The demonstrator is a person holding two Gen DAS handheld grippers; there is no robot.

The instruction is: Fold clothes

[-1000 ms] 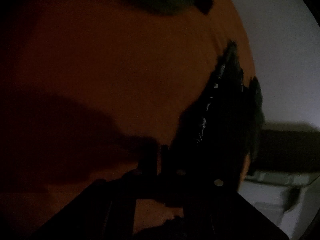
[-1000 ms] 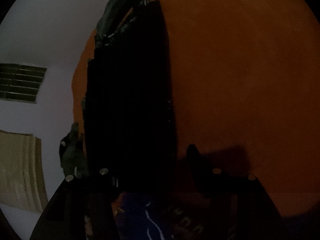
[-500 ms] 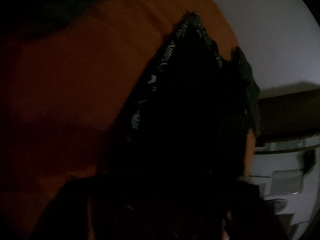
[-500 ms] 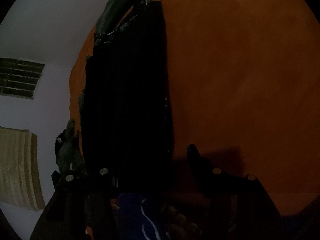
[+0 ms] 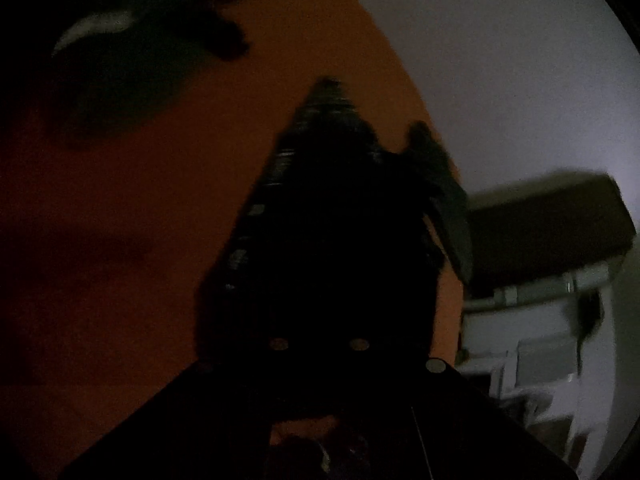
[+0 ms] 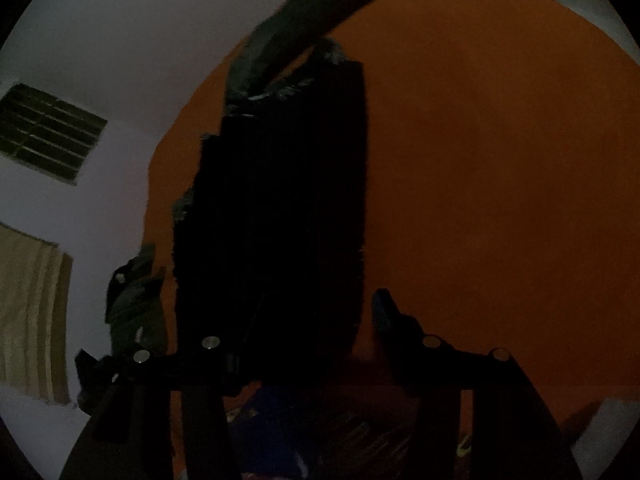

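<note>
- The orange surface (image 6: 500, 168) fills most of both views, and on it a long black garment (image 6: 280, 220) lies stretched out in a strip. It looks already narrowed lengthwise, so I'd judge the fold partly done, with the end-to-end fold yet to come.
- A second dark piece of clothing (image 5: 132, 64) sits crumpled at the far side of the surface in the left view, apparently not yet folded. Another dark green piece (image 6: 316, 4) trails off the far edge in the right view.
- The left gripper (image 5: 318, 344) points down at a slant, clenched, with the black garment rising from its tip as a peaked tent, so it seems to be pinching the cloth's near end. The light is too poor to see the pads.
- The right gripper (image 6: 304, 332) also slants downward, its jaws standing apart with the garment's near end between them. Whether they press on the cloth I cannot tell.
</note>
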